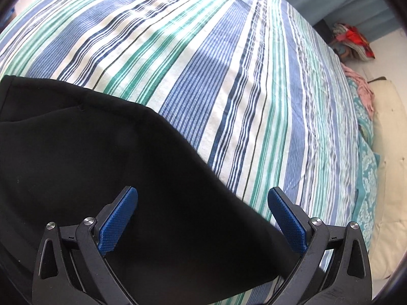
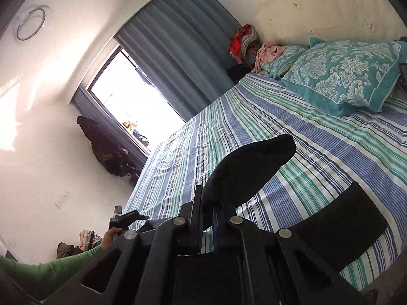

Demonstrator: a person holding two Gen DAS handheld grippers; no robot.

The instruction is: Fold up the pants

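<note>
Black pants (image 1: 106, 178) lie on the striped bed sheet (image 1: 229, 63) at the lower left of the left wrist view. My left gripper (image 1: 203, 203) is open just above the pants, its blue pads (image 1: 119, 218) wide apart and empty. In the right wrist view my right gripper (image 2: 208, 213) is shut on a fold of the black pants (image 2: 249, 167), which stands up above the fingers. Another part of the pants (image 2: 340, 228) lies flat on the sheet to the right.
Teal patterned pillows (image 2: 343, 76) sit at the bed's head, with pink cloth (image 2: 267, 53) and a red bundle (image 2: 241, 40) beyond. A window with blue curtains (image 2: 178, 50) is at the far side. A green-sleeved arm (image 2: 51, 267) shows low left.
</note>
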